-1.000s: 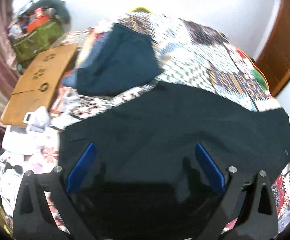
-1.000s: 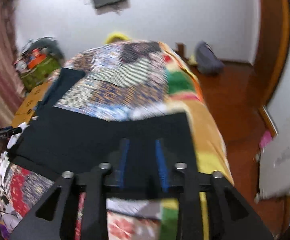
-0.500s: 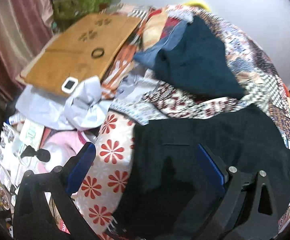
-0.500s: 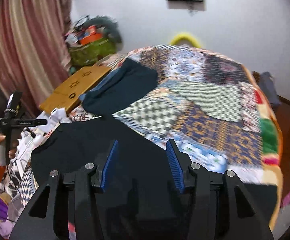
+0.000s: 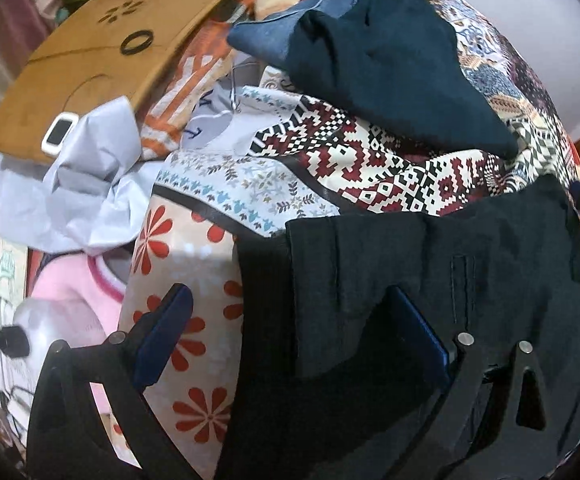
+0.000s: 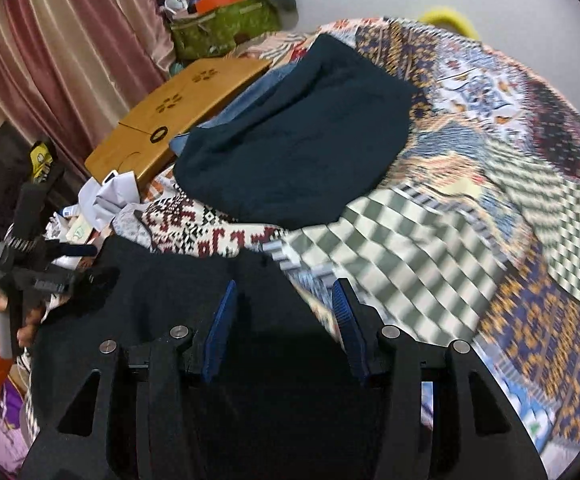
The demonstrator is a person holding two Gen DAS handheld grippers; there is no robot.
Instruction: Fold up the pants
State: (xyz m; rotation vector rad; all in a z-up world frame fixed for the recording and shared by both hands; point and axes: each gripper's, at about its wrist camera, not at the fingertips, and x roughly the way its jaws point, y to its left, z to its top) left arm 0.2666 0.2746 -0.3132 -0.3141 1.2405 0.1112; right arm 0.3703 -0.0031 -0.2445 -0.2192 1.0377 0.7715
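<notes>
Over black pants [image 5: 430,280]: left tool [image 5: 290,320] spread wide; right tool [image 6: 283,304] spread, pants' near edge hidden, possibly underneath.

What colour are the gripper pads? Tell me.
Blue, on black gripper frames. The right gripper shows them best in the right wrist view.

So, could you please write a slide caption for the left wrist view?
Open left gripper poised over the black pants' edge on a cluttered patchwork bedspread.
</notes>
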